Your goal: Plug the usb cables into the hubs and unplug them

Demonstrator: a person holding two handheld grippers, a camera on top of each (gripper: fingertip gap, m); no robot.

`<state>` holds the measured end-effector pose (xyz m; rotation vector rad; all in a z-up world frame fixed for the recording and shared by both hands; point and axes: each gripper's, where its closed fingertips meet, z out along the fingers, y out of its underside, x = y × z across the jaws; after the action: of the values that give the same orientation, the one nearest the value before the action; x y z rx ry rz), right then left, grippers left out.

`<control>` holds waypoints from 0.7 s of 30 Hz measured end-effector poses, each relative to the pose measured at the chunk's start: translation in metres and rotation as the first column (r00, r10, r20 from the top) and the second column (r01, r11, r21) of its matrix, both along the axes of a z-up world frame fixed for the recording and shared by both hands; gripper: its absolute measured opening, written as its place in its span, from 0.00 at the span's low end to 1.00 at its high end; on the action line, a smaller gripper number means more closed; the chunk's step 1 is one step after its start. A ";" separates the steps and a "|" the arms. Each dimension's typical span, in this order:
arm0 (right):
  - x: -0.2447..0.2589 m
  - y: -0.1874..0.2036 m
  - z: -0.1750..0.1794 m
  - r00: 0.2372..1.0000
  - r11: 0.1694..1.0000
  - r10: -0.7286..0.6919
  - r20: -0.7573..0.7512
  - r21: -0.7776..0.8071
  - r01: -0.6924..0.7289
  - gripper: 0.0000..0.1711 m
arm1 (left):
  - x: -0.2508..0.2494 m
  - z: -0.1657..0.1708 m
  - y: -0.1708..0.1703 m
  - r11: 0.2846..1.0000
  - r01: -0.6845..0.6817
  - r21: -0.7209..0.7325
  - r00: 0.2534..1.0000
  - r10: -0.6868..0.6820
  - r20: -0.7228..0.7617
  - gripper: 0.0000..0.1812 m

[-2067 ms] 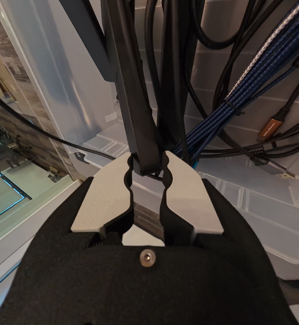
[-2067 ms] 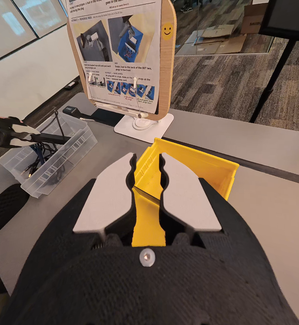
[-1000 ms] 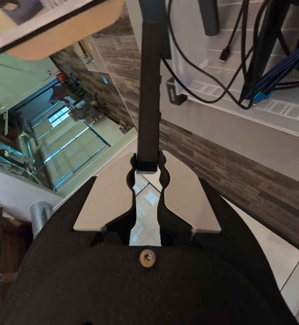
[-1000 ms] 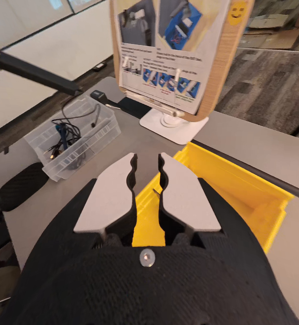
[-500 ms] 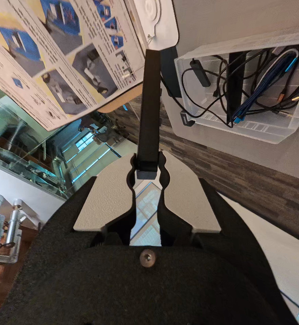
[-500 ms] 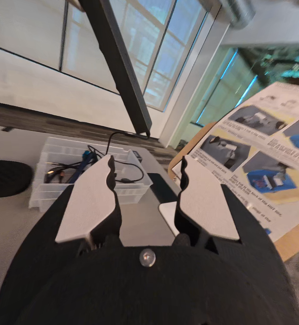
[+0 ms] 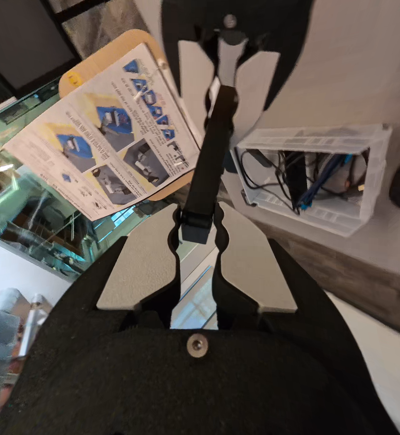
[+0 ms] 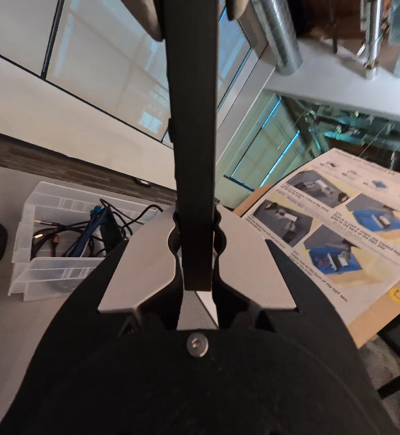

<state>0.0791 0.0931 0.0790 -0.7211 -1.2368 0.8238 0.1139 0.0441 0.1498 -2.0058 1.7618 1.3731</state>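
Long black hub (image 7: 208,153) held in the air above the bench (image 8: 3,329), one end in each tool. Left hand-held gripper (image 7: 195,221) clenched on the near end, fingertips pinching the flat sides. Right hand-held gripper (image 8: 195,226) closed around the other end, which sits deep between its fingers; from the left wrist view it shows opposite (image 7: 221,94), gripping the far tip.

Clear plastic bin (image 8: 53,266) on the bench below, holding the usb cables (image 8: 86,233): a blue braided bundle and several thin black leads, loosely tangled. Instruction board (image 8: 330,235) stands just beside it.

Handling, my judgement: the hub looks rigid and light, smooth-sided, so it could twist in a pinch; a grip across the flat faces near an end seems soundest, leaving the ports clear. The cables are limp, so better taken by the stiff plug housing than by the cord.
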 end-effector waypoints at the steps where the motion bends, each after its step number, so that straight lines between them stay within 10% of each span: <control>1: 0.001 0.001 0.000 1.000 1.000 0.015 0.007 -0.019 -0.014 0.15 | -0.002 0.002 0.004 0.999 -0.008 0.042 0.998 0.006 0.068 0.15; 5: 0.005 0.009 0.001 0.999 0.997 0.037 0.008 -0.069 -0.036 0.15 | -0.035 0.006 0.007 0.965 -0.182 0.189 0.901 0.087 0.425 0.27; 9: 0.016 0.022 0.012 0.999 0.991 0.049 -0.017 -0.125 -0.051 0.15 | -0.092 -0.054 0.000 0.926 -0.373 0.055 0.580 0.187 0.793 0.33; 16: 0.040 0.036 0.033 0.998 0.991 0.025 -0.049 -0.131 -0.031 0.15 | -0.181 -0.186 0.024 0.850 -0.523 -0.060 0.302 0.250 0.920 0.26; 21: 0.044 0.049 0.032 0.999 0.989 0.018 -0.029 -0.149 -0.022 0.15 | -0.207 -0.219 0.048 0.817 -0.571 -0.084 0.276 0.287 0.917 0.16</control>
<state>0.1235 0.1419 0.1112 -0.8165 -1.1674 0.9471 -0.0927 0.0918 -0.0691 -2.4032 0.4749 0.2568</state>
